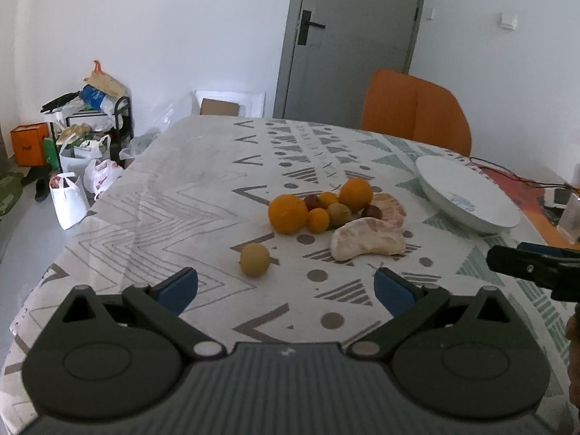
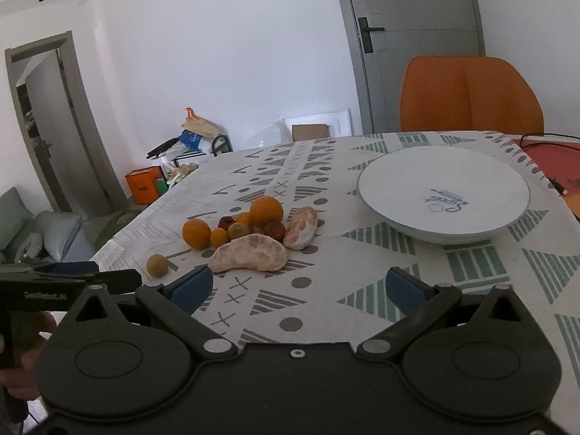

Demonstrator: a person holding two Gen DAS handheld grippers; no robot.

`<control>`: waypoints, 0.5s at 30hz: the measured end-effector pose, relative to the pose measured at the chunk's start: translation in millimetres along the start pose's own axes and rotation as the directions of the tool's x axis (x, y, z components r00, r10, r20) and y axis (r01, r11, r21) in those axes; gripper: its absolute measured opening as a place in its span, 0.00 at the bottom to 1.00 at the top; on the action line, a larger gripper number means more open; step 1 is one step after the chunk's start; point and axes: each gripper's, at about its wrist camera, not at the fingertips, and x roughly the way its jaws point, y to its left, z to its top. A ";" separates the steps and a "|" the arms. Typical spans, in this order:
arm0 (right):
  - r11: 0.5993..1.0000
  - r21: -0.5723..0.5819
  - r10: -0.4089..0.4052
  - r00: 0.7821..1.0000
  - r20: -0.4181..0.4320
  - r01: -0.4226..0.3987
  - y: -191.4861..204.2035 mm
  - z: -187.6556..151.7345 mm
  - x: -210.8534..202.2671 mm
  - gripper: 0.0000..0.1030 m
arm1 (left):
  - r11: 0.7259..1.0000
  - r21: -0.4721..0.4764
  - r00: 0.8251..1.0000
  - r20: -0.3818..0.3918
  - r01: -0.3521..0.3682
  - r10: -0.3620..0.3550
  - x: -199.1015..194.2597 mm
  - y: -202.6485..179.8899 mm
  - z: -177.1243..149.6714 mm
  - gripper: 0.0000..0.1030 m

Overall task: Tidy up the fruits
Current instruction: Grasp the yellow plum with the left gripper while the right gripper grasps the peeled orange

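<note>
We read the task as not started: nothing is in the plate yet. Left to right: left gripper (image 1: 286, 288) wide open, empty, above the near tabletop edge; lone yellow-green fruit (image 1: 255, 259) sits apart; fruit pile (image 1: 322, 208) mid-tabletop with two peeled pomelo segments (image 1: 368, 243); right gripper (image 2: 299, 286) wide open, empty; white plate (image 2: 444, 194) toward the far right tabletop edge, bare. All fruit left to move.

In the fruit pile (image 2: 250, 230) the small dark fruits sit half hidden behind the oranges (image 2: 266, 210), the right gripper (image 1: 536, 264) is cut by the right edge, and the plate's (image 2: 444, 195) blue print is too small to read.
</note>
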 end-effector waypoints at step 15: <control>0.998 0.047 -0.038 0.998 -0.057 0.040 -19.6 3.7 45.0 0.77 | 0.997 -0.062 0.997 -0.052 -0.053 0.050 46.3 14.4 3.9 0.54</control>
